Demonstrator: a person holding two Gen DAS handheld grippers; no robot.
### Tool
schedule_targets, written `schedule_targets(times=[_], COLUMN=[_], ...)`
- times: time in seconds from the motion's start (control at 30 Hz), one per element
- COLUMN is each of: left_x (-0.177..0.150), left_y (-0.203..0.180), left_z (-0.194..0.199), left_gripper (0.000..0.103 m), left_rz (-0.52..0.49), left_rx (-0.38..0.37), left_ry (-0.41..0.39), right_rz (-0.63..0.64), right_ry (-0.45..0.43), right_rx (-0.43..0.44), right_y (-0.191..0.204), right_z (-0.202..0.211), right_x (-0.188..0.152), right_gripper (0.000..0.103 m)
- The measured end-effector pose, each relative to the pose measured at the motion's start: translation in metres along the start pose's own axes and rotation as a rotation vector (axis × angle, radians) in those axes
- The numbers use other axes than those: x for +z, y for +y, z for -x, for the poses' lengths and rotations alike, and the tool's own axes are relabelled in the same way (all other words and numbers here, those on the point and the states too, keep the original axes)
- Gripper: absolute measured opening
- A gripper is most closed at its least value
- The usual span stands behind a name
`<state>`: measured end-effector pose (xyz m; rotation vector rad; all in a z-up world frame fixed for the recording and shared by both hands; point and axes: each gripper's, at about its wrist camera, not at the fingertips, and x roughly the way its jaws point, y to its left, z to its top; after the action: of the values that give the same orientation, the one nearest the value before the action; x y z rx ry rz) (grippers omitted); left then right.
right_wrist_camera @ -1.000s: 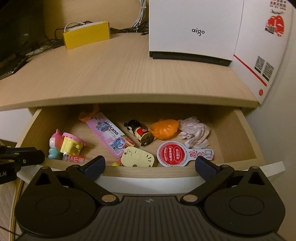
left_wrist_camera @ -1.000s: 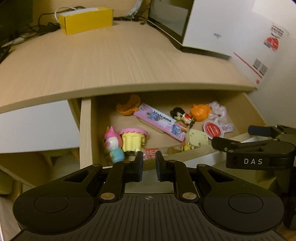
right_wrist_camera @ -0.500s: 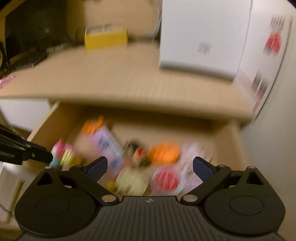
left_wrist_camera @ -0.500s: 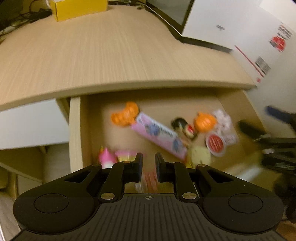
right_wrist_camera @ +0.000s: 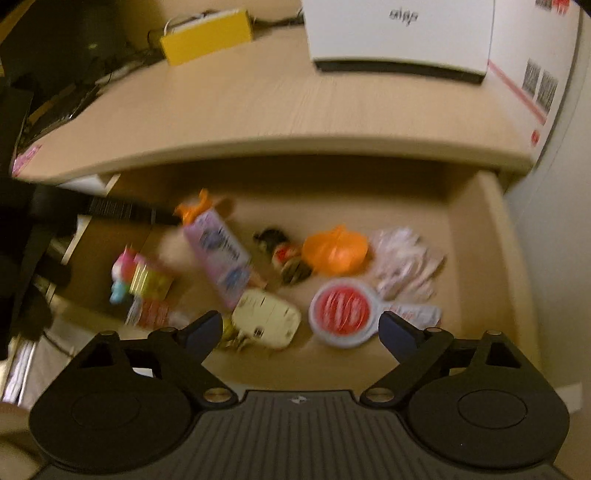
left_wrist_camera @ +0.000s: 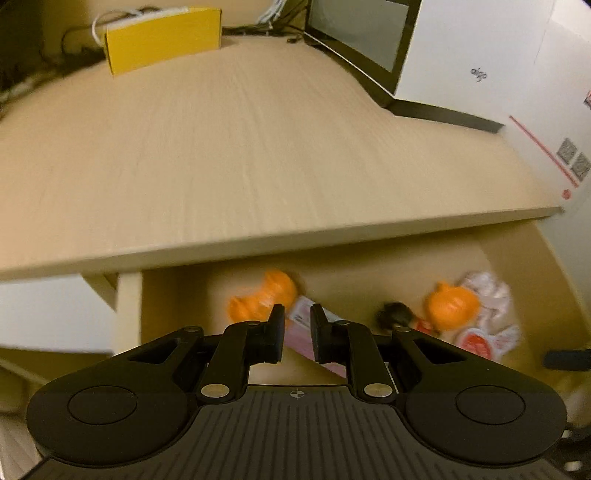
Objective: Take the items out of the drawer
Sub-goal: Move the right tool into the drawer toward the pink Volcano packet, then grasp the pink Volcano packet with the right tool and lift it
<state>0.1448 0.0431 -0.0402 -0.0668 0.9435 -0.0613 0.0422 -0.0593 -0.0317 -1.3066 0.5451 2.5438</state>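
The open wooden drawer holds several small items. Among them are a pink packet, an orange shell, a small doll, a red-lidded cup, a cream tag, white lace and a pink and yellow toy. My right gripper hangs wide open above the drawer's front, over the tag and the cup. My left gripper has its fingers nearly together with nothing in them. It sits over the back left by an orange piece and the packet's end.
The desk top overhangs the drawer's back. On it stand a yellow box and a white aigo box, with cables at the far left. A white carton leans at the right. The view is motion-blurred.
Both grippers have moved forward over the drawer. The left one has advanced toward the back left by the orange piece. Neither has changed how far its fingers are spread.
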Motion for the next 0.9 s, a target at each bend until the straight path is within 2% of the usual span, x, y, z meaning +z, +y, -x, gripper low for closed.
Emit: schedule_targets(times=[0.17,0.3,0.47,0.53,0.63,0.73,0.77,0.9], left_x=[0.000,0.000,0.008,0.012,0.014,0.019,0.020,0.021], left_y=[-0.001,-0.003,-0.002,0.000,-0.001,0.005,0.009,0.023], left_z=[-0.015,-0.032,-0.056,-0.060,-0.063,-0.075,-0.079,-0.069], left_gripper=[0.016,0.017,0.018,0.024,0.023,0.013,0.015,0.008], left_rz=[-0.082,-0.152,-0.169,-0.173,-0.209,-0.184,-0.155,-0.094], left_rx=[0.008,0.004,-0.005,-0.007,0.020,0.000,-0.007,-0.047], left_ry=[0.018,0.056,0.114,0.107,0.075,0.139,0.169,0.188], right_rz=[-0.016,0.058,0.095,0.116,0.265,0.374,0.405,0.596], right_ry=[0.014,0.011,0.034,0.038,-0.007,-0.030,-0.023,0.064], right_rx=[0.042,0.055,0.072,0.061,0.006,0.023,0.044,0.131], right_y=[-0.002,0.004,0.005,0.006,0.019,0.035,0.040,0.070], right_z=[0.001,0.007,0.008,0.006,0.004,-0.006,-0.013,-0.053], right_x=[-0.003,-0.005,-0.001,0.004,0.014,0.032,0.038,0.059], right_gripper=[0.092,0.092,0.092,0.093,0.092,0.091,0.086,0.071])
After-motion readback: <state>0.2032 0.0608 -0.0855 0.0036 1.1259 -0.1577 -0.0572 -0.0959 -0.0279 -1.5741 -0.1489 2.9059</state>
